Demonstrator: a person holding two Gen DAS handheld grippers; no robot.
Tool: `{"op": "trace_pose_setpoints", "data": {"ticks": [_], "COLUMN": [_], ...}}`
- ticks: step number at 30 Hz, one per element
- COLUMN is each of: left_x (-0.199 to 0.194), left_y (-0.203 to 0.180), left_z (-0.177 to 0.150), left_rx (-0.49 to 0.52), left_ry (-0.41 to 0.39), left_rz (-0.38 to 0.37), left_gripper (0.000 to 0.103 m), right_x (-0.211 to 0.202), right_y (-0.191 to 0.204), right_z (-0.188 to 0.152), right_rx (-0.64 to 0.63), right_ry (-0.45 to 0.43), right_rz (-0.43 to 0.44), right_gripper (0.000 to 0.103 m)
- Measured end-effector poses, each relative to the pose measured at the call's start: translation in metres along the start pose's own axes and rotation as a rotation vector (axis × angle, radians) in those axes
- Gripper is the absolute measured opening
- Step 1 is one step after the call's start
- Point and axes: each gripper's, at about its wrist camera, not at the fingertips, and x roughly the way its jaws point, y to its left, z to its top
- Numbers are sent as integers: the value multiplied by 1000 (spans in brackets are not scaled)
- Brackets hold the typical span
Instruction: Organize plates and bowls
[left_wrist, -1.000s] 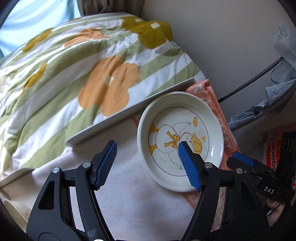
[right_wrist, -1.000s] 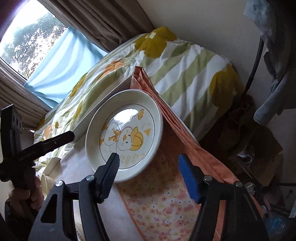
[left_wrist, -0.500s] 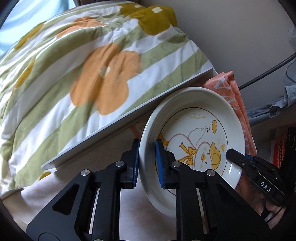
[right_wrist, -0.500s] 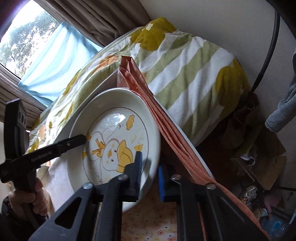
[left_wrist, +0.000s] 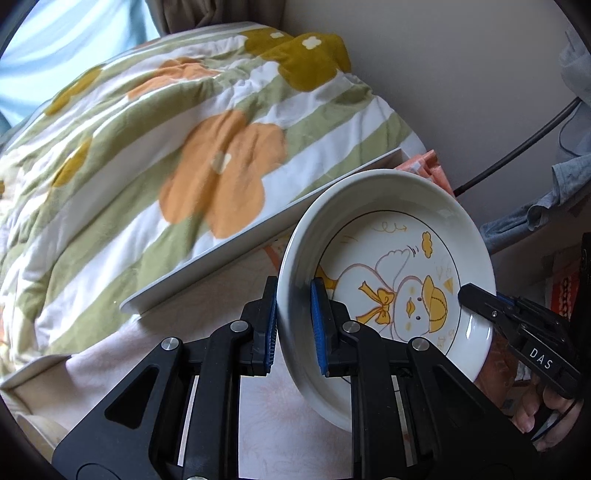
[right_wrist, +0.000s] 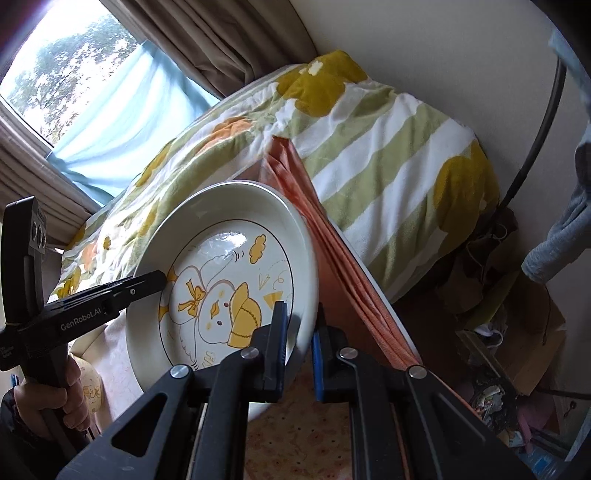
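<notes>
Slippage is the main risk here. The duck plate (left_wrist: 388, 273) hangs off the table, tilted up on edge, and only two thin rim grips carry it. The left gripper (left_wrist: 293, 326) is closed almost fully, its blue pads (left_wrist: 317, 325) pinching the plate's left rim with one pad inside the well and one on the outer wall. The right gripper (right_wrist: 299, 336) is likewise nearly closed on the opposite rim, so the plate spans the gap between the two claws, its painted face turned toward both cameras.

Glazed ceramic is slick, and each pad appears to bite only a narrow band of sloped rim. If either hand eases its squeeze, I judge the plate would pivot about the other claw and swing down. If the two hands drift apart or twist out of step, the rim could be pried out of one grip.

Below and ahead of the claws lies the cloth-covered table (left_wrist: 280, 413), with the orange floral cloth (right_wrist: 295, 443) under the right claw, so a short drop might be cushioned. Beyond the plate sits the table's white edge (left_wrist: 229, 258), just short of the flowered quilt (left_wrist: 184, 147); a swing that way could knock the rim against that hard edge. To the right of the right claw the tabletop ends, and a fall there would likely go to the cluttered floor (right_wrist: 498, 387).
</notes>
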Motion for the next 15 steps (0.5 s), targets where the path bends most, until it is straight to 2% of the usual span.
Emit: {"op": "trace_pose_setpoints", "data": {"ticks": [8, 15], "left_x": [-86, -163], "left_y": [1, 14], "left_z": [-33, -91], "left_rx": [-62, -140], "left_ry": [-113, -206], "left_rz": [32, 70], "left_gripper": [14, 14], "right_x": [-58, -105], "right_y": [40, 87], "right_z": [-6, -38], "right_rx": [-101, -210], "right_ry": [-46, -65], "right_rz": [39, 91], "right_gripper": [11, 11]}}
